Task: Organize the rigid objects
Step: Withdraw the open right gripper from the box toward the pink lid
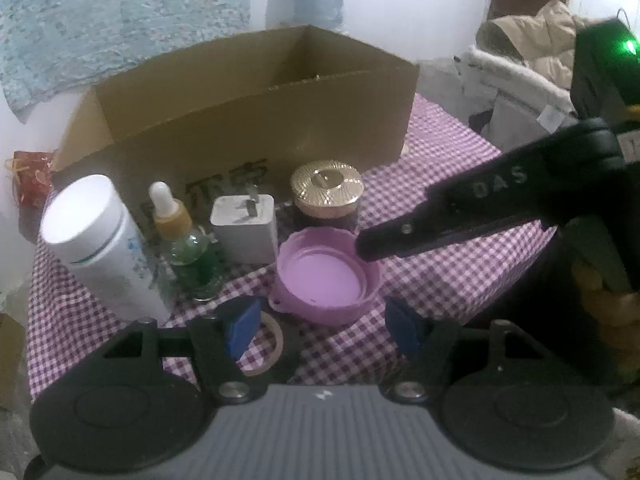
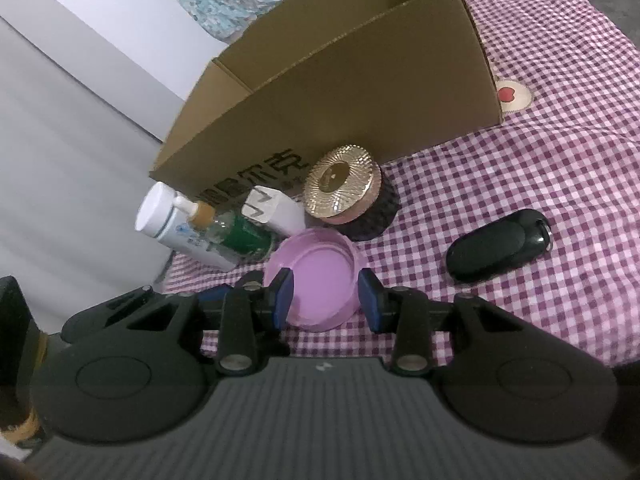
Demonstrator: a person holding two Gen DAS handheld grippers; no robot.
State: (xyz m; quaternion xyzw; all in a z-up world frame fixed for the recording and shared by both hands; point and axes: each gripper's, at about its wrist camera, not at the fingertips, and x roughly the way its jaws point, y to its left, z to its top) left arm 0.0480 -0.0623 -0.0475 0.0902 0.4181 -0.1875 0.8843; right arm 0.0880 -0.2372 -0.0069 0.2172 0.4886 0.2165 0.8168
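Observation:
A purple lid (image 1: 326, 280) (image 2: 316, 280) lies open side up on the checked cloth in front of a cardboard box (image 1: 256, 120) (image 2: 340, 76). My right gripper (image 2: 326, 300) is open, its blue pads to either side of the lid's near rim. It shows in the left wrist view as a black finger (image 1: 460, 216) over the lid's right edge. My left gripper (image 1: 322, 328) is open and empty, just short of the lid. Behind the lid stand a white bottle (image 1: 100, 244), a green dropper bottle (image 1: 188, 248), a white charger (image 1: 246, 228) and a gold-lidded jar (image 1: 327, 196) (image 2: 344, 196).
A black key fob (image 2: 498, 246) lies on the cloth to the right of the lid. A tape ring (image 1: 266, 344) lies under my left gripper. A red pouch (image 1: 30, 176) sits left of the box. Coats (image 1: 528, 68) are piled at the back right.

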